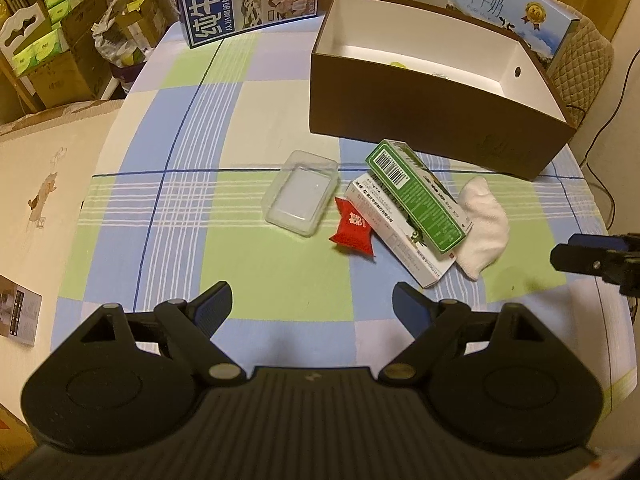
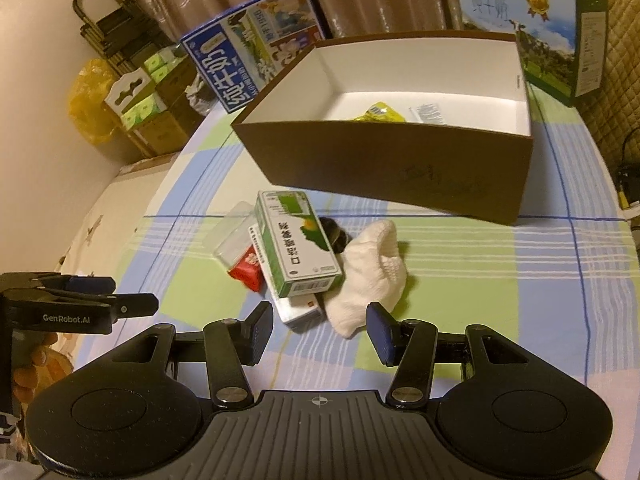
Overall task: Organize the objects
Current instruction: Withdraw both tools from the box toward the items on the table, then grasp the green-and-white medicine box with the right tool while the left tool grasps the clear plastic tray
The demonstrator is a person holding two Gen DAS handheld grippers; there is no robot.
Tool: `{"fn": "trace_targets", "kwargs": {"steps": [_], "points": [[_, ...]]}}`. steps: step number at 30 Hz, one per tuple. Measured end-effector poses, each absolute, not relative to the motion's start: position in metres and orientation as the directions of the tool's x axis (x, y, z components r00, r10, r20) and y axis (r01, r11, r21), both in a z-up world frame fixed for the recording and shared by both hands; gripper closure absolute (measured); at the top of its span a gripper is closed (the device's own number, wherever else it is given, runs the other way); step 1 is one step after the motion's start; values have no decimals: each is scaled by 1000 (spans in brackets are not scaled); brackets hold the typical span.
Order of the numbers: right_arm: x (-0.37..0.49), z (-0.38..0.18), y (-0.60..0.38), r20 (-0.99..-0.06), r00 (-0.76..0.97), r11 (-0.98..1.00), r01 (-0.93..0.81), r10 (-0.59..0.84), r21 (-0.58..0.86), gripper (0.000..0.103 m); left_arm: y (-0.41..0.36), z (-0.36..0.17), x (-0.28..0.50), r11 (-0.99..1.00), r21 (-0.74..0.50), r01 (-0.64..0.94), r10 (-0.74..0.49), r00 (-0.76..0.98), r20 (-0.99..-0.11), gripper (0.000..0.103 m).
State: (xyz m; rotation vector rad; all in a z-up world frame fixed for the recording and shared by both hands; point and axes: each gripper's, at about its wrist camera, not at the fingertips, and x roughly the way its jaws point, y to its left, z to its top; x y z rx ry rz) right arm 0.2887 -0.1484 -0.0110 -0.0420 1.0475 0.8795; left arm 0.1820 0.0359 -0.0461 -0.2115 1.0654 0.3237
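Atop a white carton (image 1: 404,236), green box (image 1: 420,196) (barcoded) lies tilted.

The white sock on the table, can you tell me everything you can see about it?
The small white knitted sock looks soft, with a fine ribbed weave. It lies flat and slightly crumpled on the checked blue, green and white tablecloth, in front of the open brown cardboard box. Its left edge touches the pile of cartons, beside the green and white carton. Something dark sits just behind it, too hidden to name. Its lower end lies beyond the open right tool, which does not grip it.
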Motion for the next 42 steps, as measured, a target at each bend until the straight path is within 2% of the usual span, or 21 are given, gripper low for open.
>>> {"fn": "trace_targets", "kwargs": {"steps": [32,37,42], "points": [[322,-58,-53,-805,163,562,-792,570,238,53,84,-68,181,888,-8,-459,189,382,-905,18],[330,-67,-43,-808,149,552,-798,570,243,36,90,-72,185,888,-10,-460,185,376,-908,18],[339,-81,-34,-819,127,541,-805,560,245,33,93,-75,190,888,-11,-459,180,369,-912,18]]}}
